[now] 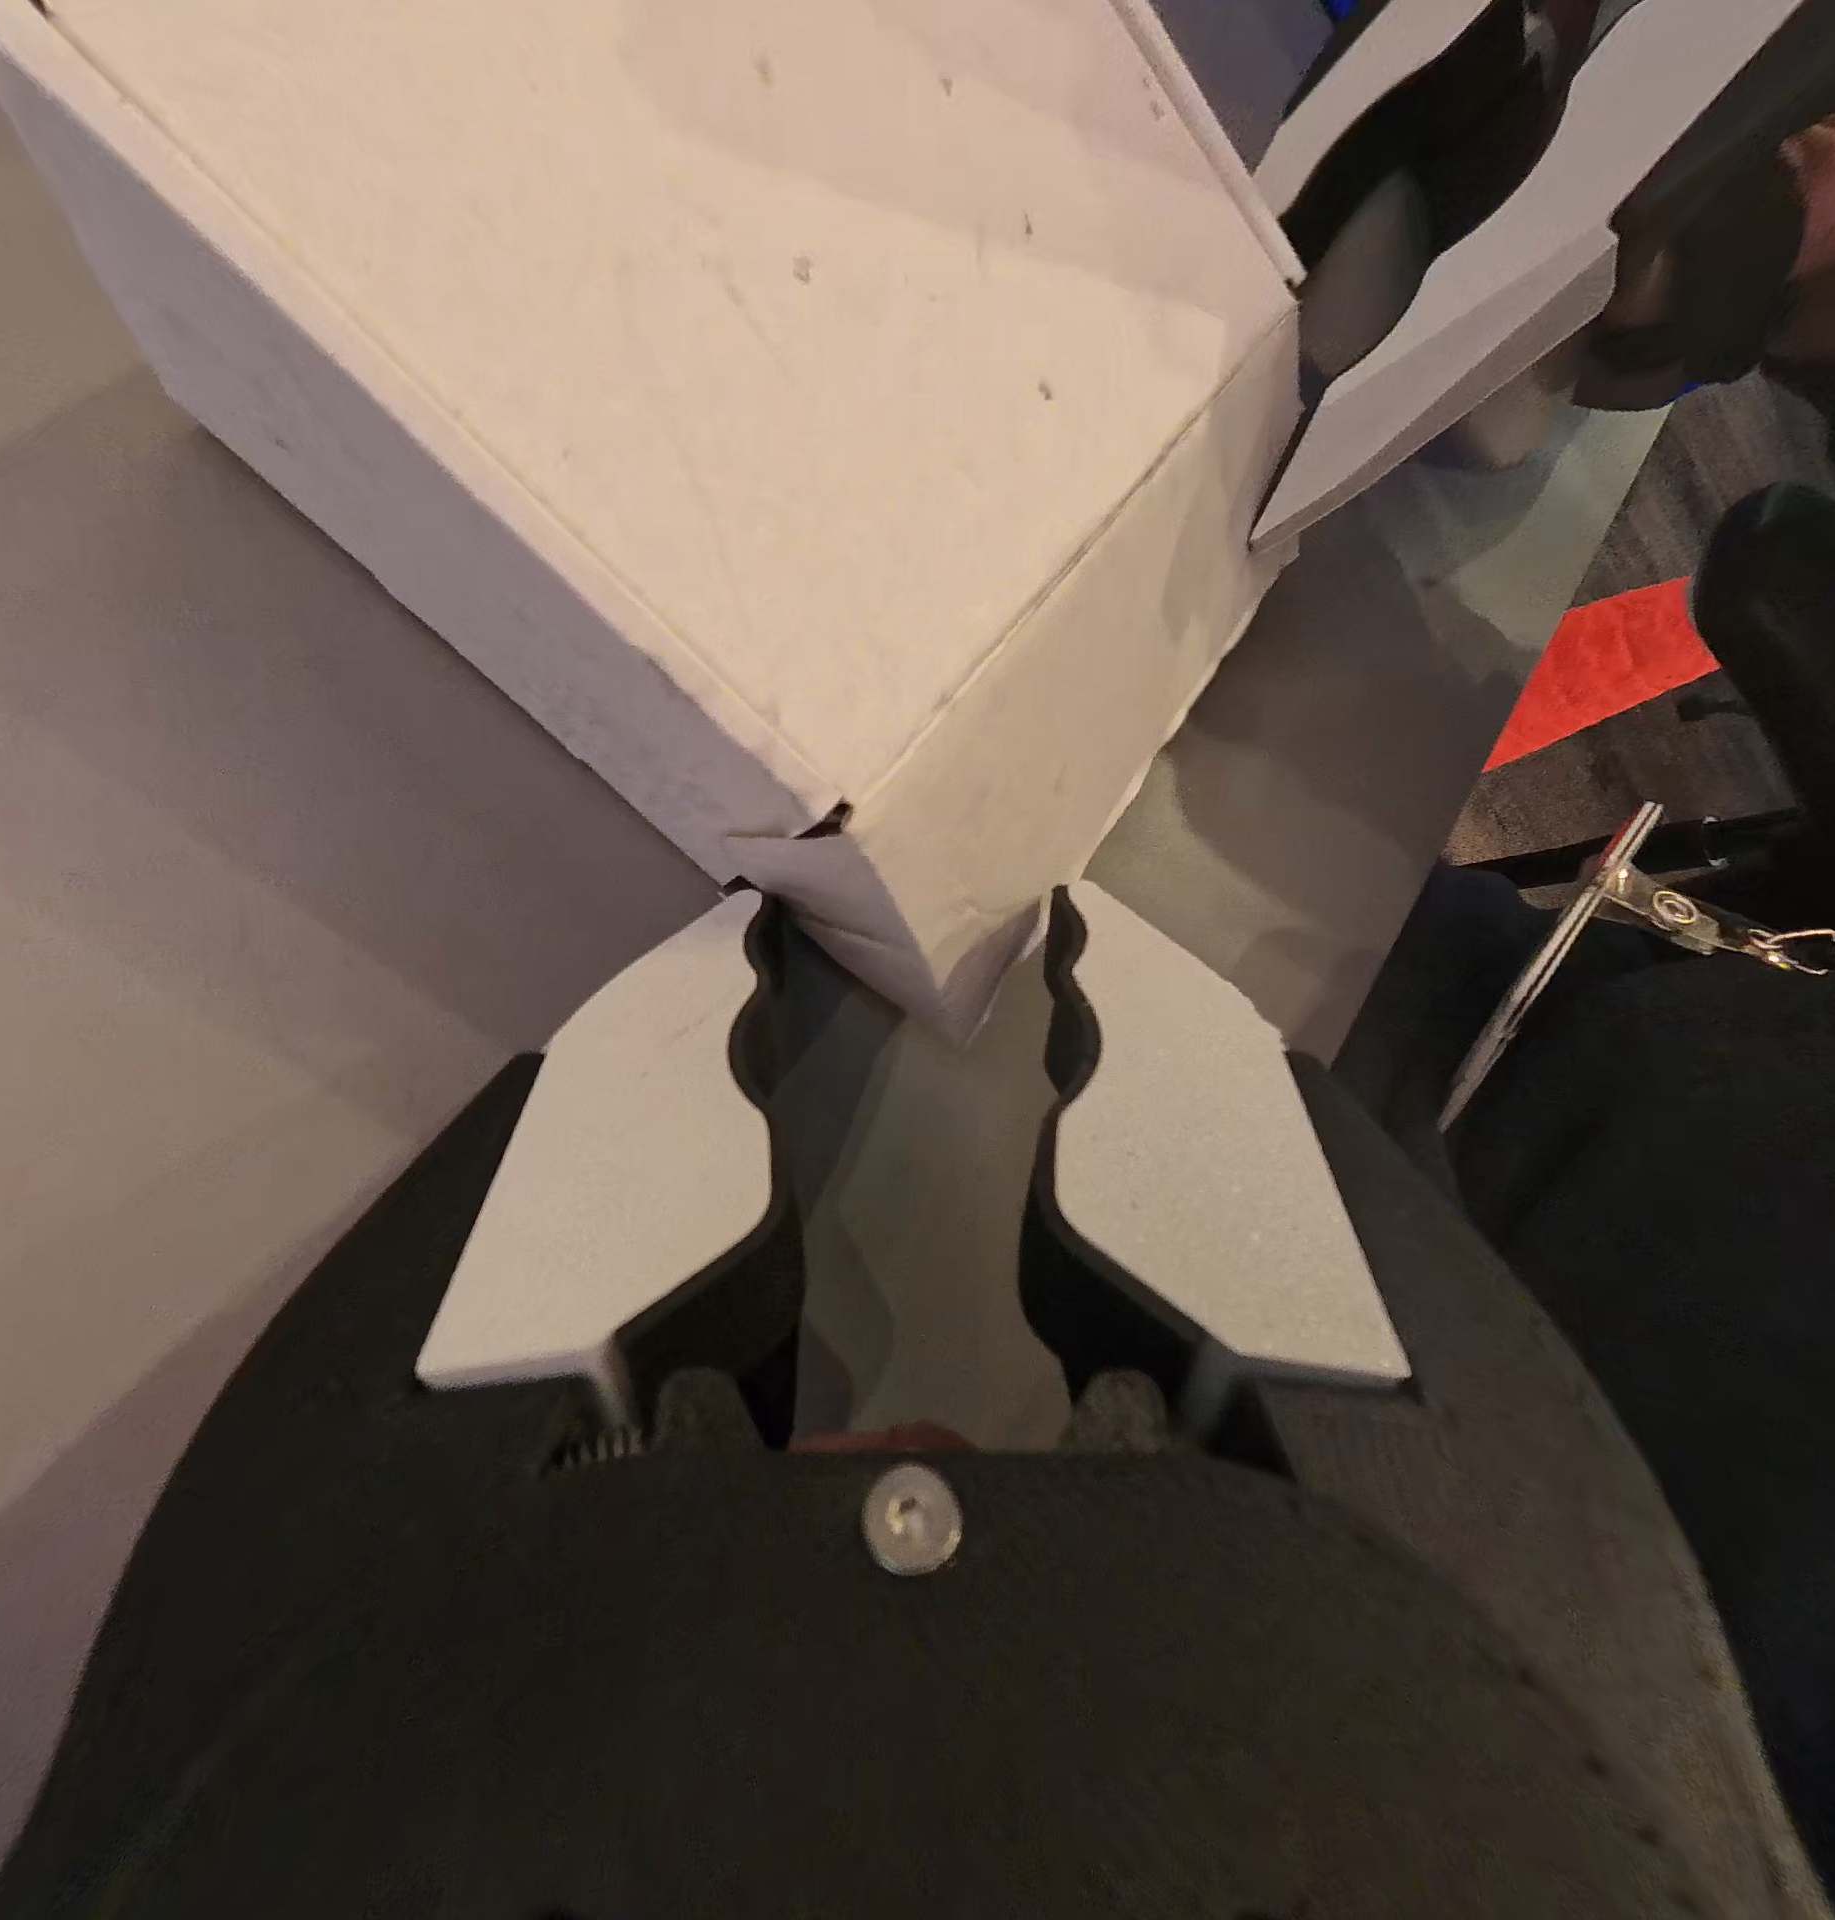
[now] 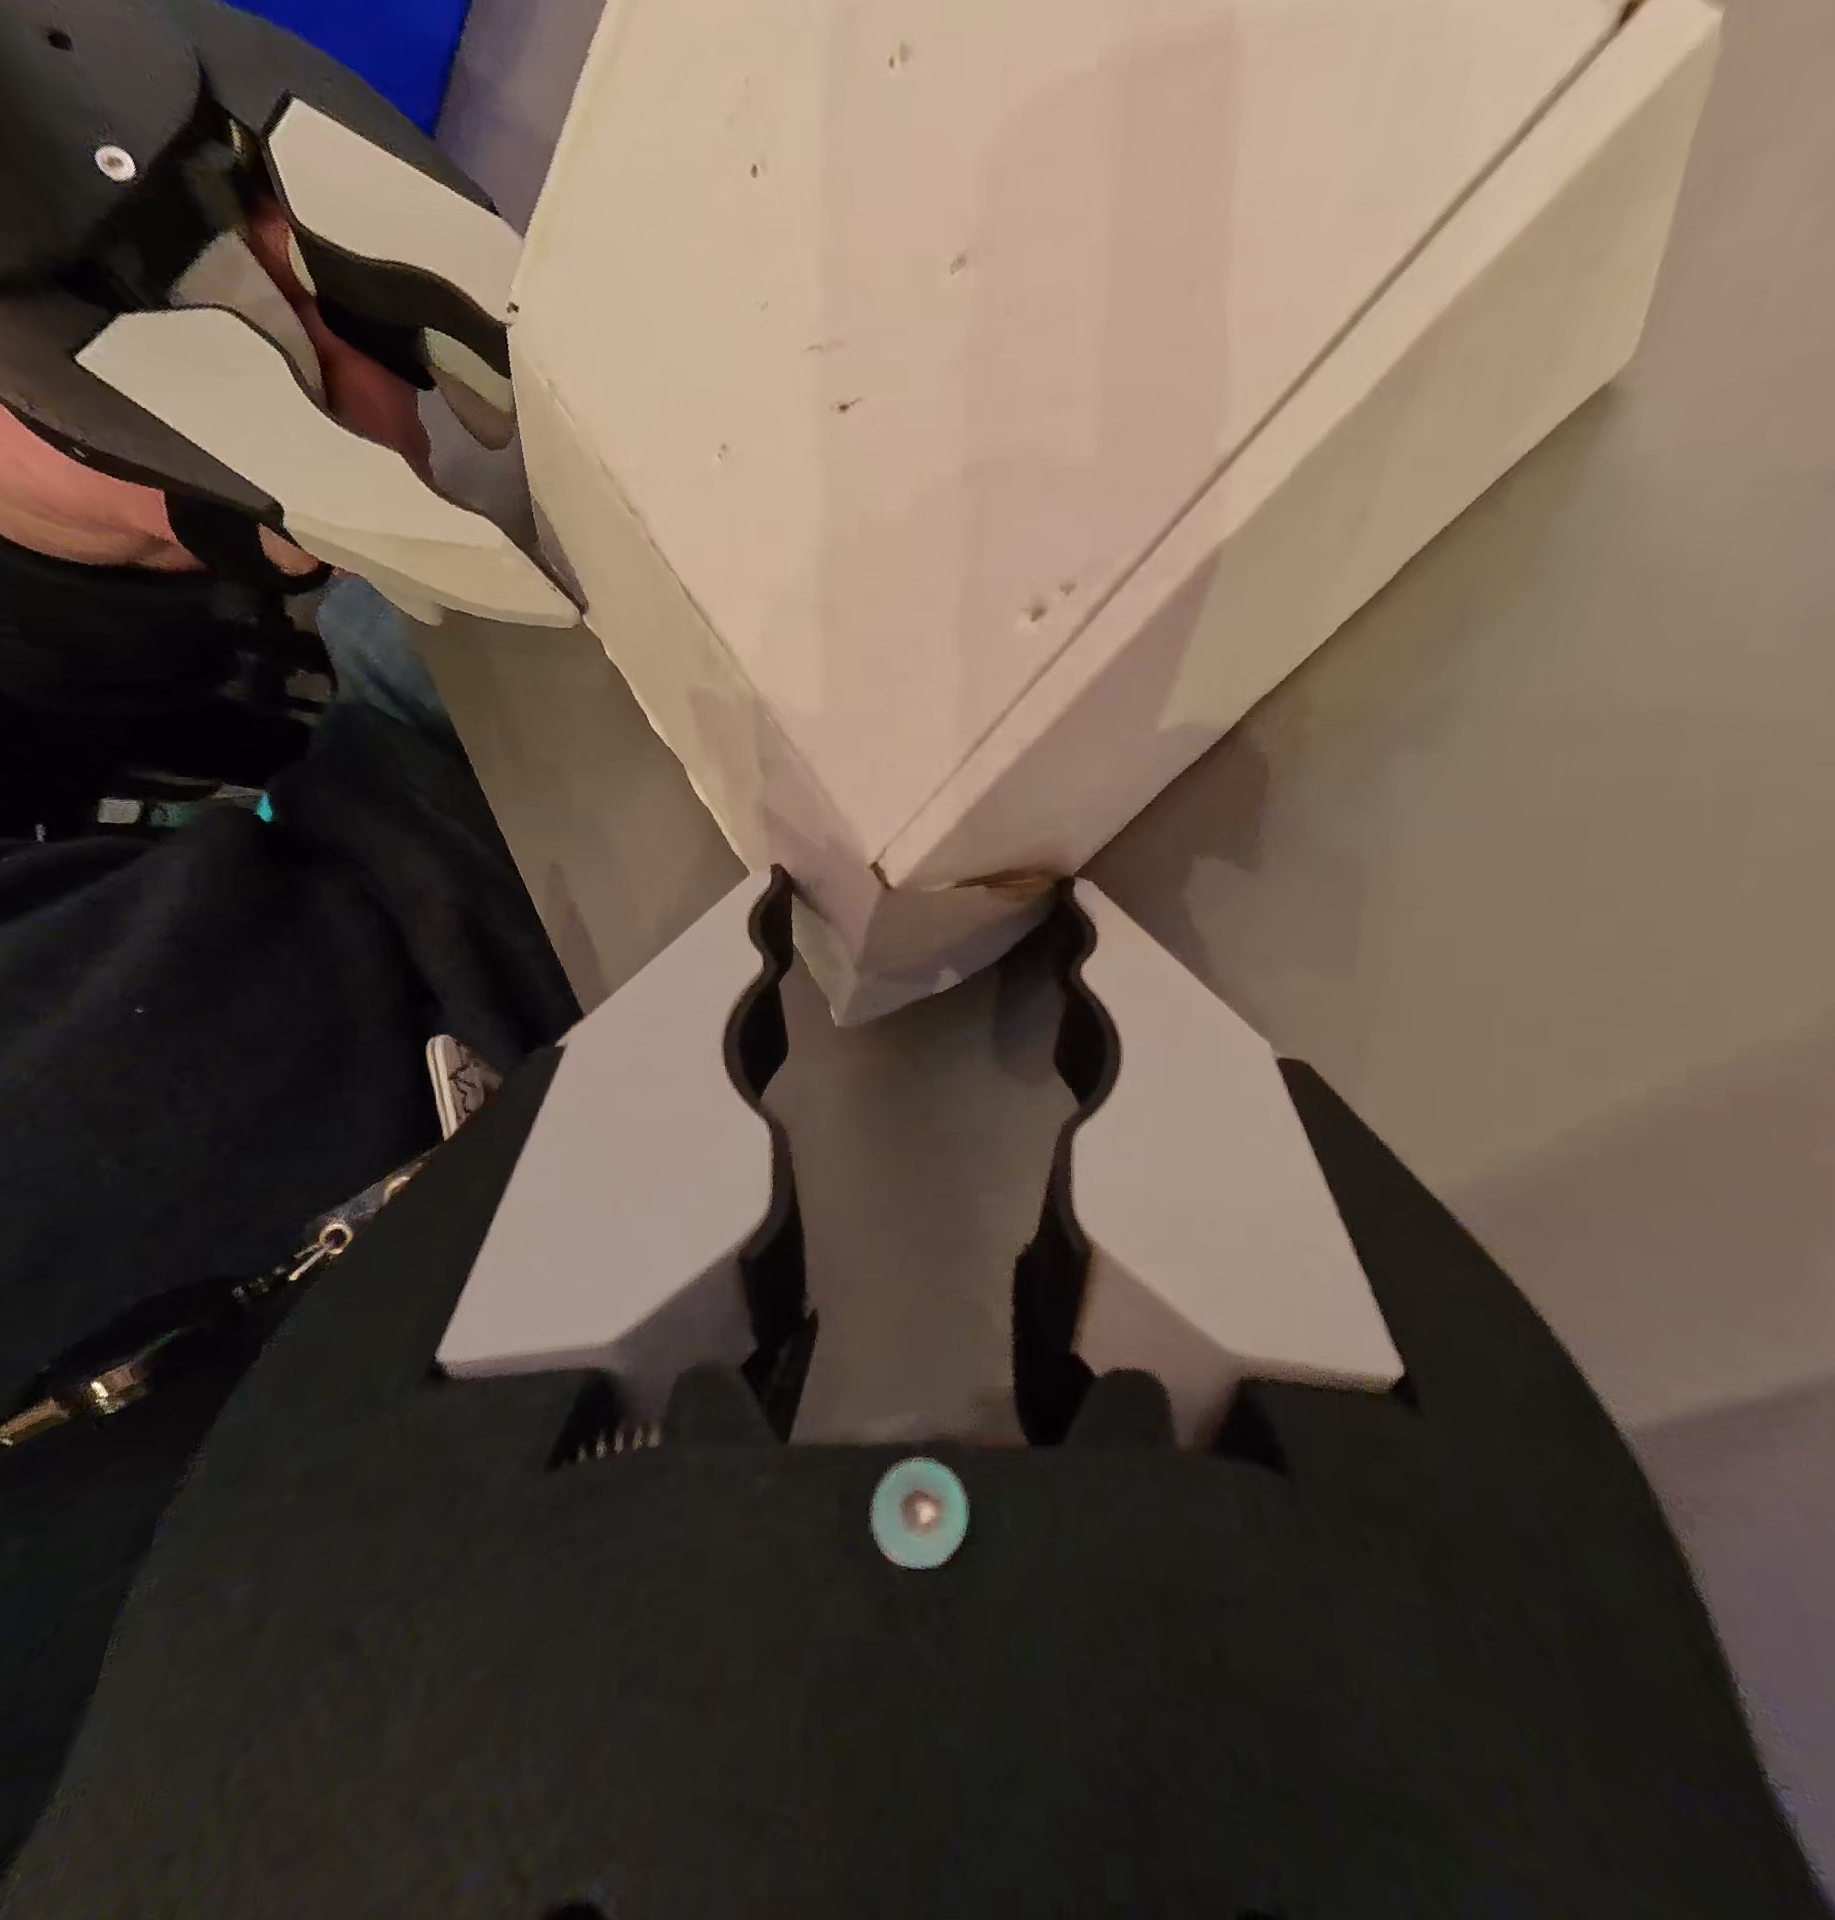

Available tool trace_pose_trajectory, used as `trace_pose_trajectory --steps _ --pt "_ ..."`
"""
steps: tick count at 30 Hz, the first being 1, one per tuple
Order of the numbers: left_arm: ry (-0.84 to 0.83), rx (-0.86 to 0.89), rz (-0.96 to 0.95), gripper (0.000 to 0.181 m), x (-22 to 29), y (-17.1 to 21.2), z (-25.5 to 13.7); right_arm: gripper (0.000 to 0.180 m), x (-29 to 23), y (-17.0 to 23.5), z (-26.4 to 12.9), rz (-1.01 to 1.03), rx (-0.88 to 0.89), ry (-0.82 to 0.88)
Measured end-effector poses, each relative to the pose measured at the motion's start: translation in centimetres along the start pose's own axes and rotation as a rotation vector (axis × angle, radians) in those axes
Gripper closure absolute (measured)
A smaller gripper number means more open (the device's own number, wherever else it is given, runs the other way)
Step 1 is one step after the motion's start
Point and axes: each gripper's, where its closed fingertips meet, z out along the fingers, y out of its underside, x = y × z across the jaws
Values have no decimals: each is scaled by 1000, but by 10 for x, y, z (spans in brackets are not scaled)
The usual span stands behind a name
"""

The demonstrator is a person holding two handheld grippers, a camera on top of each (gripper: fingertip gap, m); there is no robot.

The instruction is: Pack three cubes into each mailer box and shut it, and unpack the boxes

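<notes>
A closed white mailer box (image 1: 705, 343) lies on the pale table, lid down; no cubes show. My left gripper (image 1: 908, 925) has its fingers closed on the box's near corner, which fills the gap between the tips. My right gripper (image 2: 923, 904) grips another corner of the same box (image 2: 892, 364) in the same way. Each gripper also shows in the other's view at the box's side edge: the right one in the left wrist view (image 1: 1297, 416), the left one in the right wrist view (image 2: 523, 478).
The pale table (image 1: 165, 831) runs under the box, and its edge (image 1: 1412, 831) is close on the right. Beyond it are dark carpet with a red patch (image 1: 1609, 675), a person's dark clothing (image 2: 217, 987) and a badge clip on a lanyard (image 1: 1640, 914).
</notes>
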Motion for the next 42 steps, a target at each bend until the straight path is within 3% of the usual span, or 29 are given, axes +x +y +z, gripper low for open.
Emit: trace_pose_trajectory --steps 4,11,17,24,29,42 --pt "-15 -7 2 131 1 -1 1 133 -1 1 0 45 -7 3" --pt "-26 13 -31 137 -2 1 3 127 4 4 -1 -64 47 212" --pt "-18 22 -30 137 1 -3 5 123 5 7 -3 -85 48 253" --pt "-6 29 -36 136 4 -4 6 102 9 11 -9 -84 67 307" --pt "-2 25 -34 137 5 -3 6 124 2 9 -5 -119 89 262" --pt "-1 11 -69 135 6 -6 8 138 -5 13 -4 89 54 75"
